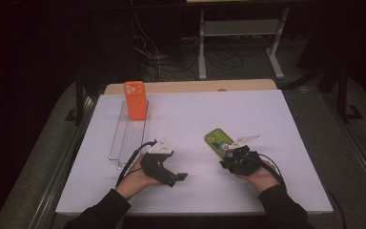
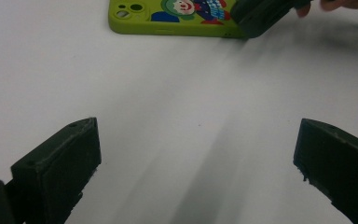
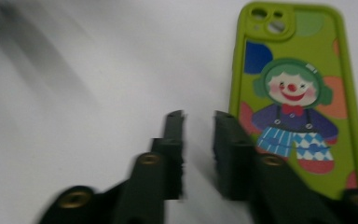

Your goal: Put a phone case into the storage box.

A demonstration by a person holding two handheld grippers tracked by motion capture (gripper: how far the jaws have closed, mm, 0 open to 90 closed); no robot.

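1. White table top point(image 1: 195, 157) stands in a dark room, with cables and a metal stand on the floor beyond its far edge.
2. Green phone case point(image 1: 218, 141), printed with a clown, lies flat on the table, right of centre, camera cut-out pointing away from the person.
3. Right gripper point(image 1: 231, 155) rests at the near end of the green phone case. In the right gripper view its jaws stand a narrow gap apart with bare table between them; the case lies just beside the right-hand jaw, partly under it, not clamped. Contact cannot be told.
4. Left gripper point(image 1: 181, 177) lies low over the table, left of centre, well apart from the case. In the left gripper view its jaws are wide apart with nothing between them.
5. Orange phone case point(image 1: 136, 100) stands upright at the far end of a clear rack point(image 1: 128, 138) on the table's left side.
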